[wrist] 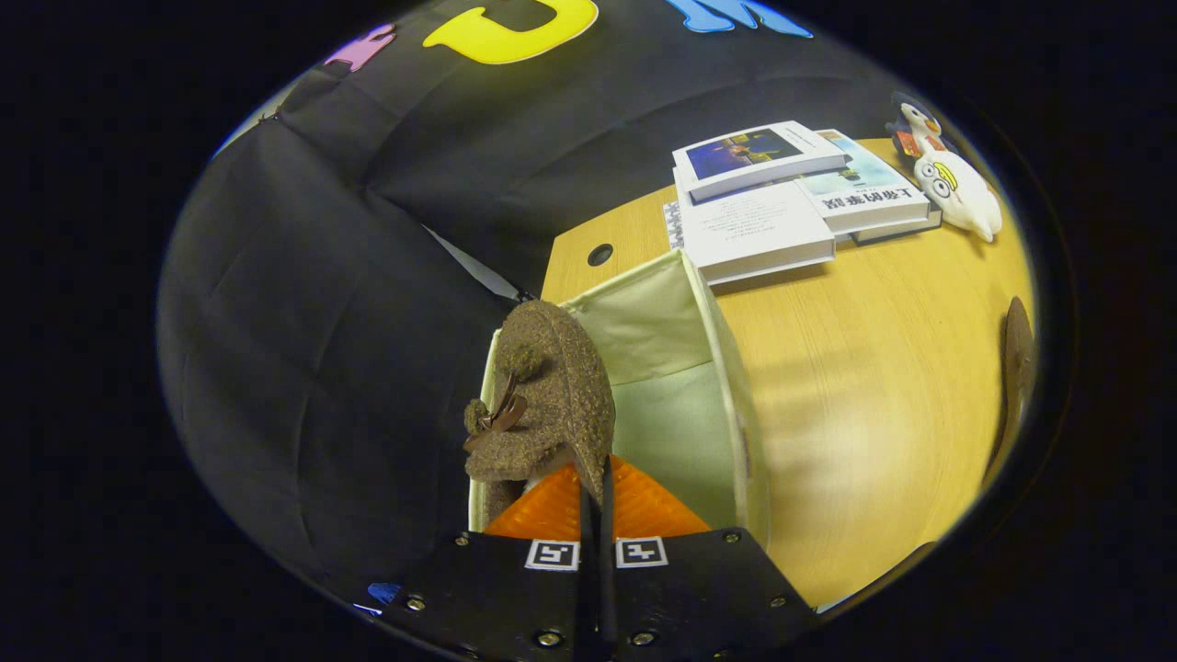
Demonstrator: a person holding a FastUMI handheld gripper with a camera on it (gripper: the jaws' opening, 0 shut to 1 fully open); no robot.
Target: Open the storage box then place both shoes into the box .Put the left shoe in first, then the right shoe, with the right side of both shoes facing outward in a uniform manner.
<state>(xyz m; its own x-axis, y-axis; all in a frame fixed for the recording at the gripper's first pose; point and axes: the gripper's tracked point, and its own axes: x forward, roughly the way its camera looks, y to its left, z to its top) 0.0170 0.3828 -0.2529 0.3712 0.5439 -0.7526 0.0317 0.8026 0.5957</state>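
A brown fuzzy shoe (549, 395) with a small bow hangs toe-up just ahead of my fingers, over the open pale-green storage box (726, 368). My gripper (596, 501) is shut on the shoe's heel rim, the two fingers pressed close together. The box stands on the wooden table (874, 386) against the booth's black wall, and its inside shows to the right of the shoe. A second brown shoe (1016, 368) lies on the table far to the right, only partly in sight.
Several books (782, 198) are stacked on the table beyond the box. Two soft toys (956, 188) lie to the right of the books. A round cable hole (599, 255) sits in the tabletop behind the box.
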